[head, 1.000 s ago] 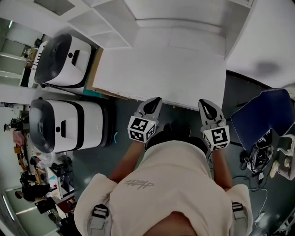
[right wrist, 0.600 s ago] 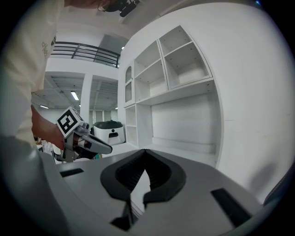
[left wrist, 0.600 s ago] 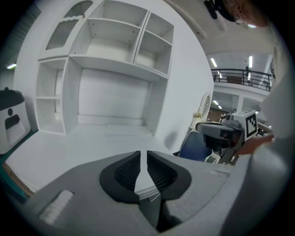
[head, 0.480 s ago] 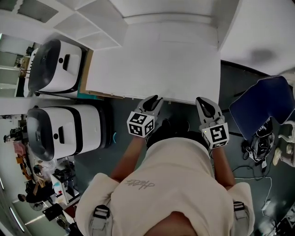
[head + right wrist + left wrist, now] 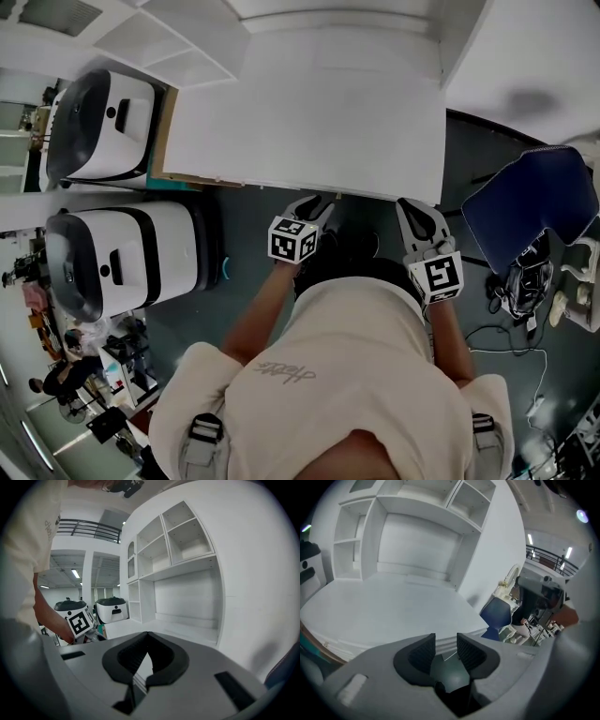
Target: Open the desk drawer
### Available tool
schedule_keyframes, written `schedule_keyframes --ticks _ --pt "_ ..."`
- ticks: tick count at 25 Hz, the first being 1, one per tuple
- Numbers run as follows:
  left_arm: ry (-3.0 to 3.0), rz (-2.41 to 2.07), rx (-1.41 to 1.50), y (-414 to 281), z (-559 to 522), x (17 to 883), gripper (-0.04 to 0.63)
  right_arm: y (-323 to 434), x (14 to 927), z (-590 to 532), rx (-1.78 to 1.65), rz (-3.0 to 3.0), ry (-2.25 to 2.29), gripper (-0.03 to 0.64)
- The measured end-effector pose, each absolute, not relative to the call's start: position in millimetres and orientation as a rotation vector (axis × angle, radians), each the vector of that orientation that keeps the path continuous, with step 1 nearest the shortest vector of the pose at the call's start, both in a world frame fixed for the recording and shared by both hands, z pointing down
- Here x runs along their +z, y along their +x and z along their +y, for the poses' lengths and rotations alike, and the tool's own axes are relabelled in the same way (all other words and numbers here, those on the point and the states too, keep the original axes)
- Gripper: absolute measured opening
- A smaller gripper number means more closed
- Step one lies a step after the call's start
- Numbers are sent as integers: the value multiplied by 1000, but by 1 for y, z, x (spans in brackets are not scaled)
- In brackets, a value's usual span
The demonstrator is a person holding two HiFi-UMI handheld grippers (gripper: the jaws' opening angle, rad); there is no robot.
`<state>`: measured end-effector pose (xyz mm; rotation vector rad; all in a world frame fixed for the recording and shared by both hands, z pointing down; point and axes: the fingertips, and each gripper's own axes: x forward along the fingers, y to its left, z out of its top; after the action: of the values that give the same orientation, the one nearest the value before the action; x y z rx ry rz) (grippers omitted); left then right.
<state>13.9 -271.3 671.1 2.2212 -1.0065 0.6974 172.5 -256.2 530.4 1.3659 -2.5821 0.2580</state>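
The white desk (image 5: 309, 112) fills the middle of the head view, its front edge just beyond both grippers. No drawer front shows from above. My left gripper (image 5: 319, 202) hangs at that front edge, pointing down and forward. In the left gripper view its jaws (image 5: 446, 644) are opening, with nothing between them; only the desk's layered front edge (image 5: 454, 641) shows through the gap. My right gripper (image 5: 415, 208) is held to the right, near the desk's front right corner. Its jaws (image 5: 147, 635) are shut on nothing, facing the desk top (image 5: 122, 627).
Two white machines with dark tops (image 5: 103, 112) (image 5: 122, 258) stand left of the desk. White shelves (image 5: 159, 42) rise behind it. A blue chair (image 5: 534, 216) and loose cables (image 5: 511, 309) are on the dark floor to the right.
My left gripper has sunk to the desk's front edge and its jaws have gone from shut to open. The right gripper has dropped a little.
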Motion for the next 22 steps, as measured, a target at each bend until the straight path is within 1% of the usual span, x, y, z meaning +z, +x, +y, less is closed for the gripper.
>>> schedule_keyframes --ticks 12,22 --pt "2004 -892 841 14 -276 786 132 162 543 -267 250 -2580 1330 2" --pt "1841 -910 844 15 -296 862 132 158 564 -287 318 -2537 1285 2"
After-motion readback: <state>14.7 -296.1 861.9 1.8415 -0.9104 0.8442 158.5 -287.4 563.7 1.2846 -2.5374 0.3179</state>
